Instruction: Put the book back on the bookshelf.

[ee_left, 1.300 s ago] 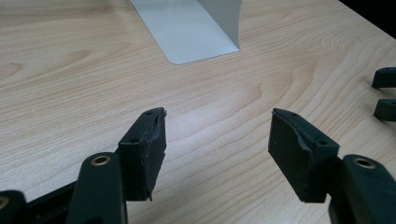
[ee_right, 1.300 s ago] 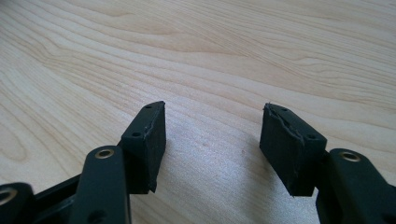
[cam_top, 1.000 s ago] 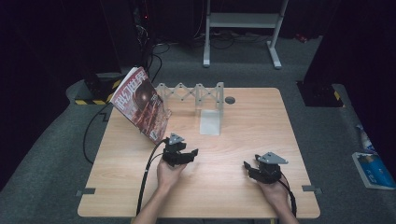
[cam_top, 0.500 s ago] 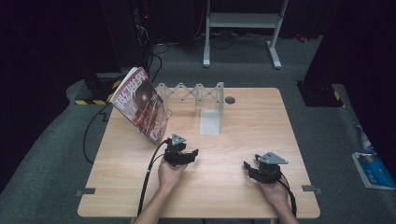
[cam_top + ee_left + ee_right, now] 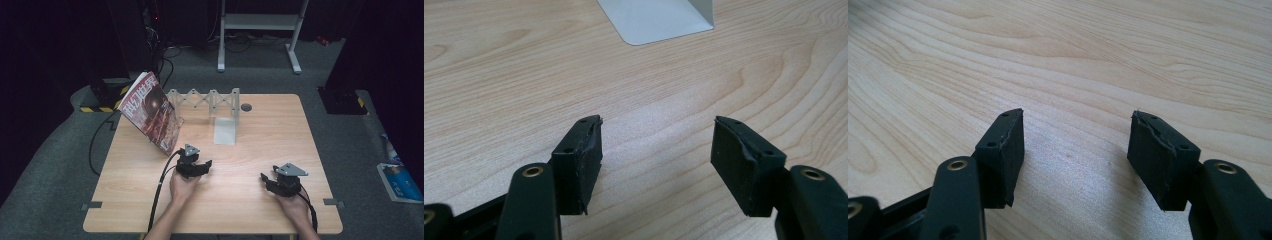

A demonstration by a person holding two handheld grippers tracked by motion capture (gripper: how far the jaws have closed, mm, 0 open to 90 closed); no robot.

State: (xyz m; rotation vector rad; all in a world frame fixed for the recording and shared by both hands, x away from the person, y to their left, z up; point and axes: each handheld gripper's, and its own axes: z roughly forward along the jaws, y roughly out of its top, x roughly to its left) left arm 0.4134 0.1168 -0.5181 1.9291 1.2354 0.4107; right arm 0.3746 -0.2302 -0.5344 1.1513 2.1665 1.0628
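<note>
Magazine point(image 5: 151, 111), glossy, flat, rectangular

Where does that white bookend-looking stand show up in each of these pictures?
High view: the white stand sits at the table's middle, toward the far edge, just ahead of the left gripper.
Left gripper view: its flat base at the top edge, beyond the open jaws.
Right gripper view: not in it.
Shared landmark: the wooden tabletop.

Both forearms are bare, no sleeves. The left gripper point(image 5: 192, 165) and right gripper point(image 5: 280, 181) are black, each topped by a grey three-cornered plate. Brass-ringed screw holes mark the jaw arms; worn black pads point(image 5: 579, 165) face inward. Black cables trail back.
</note>
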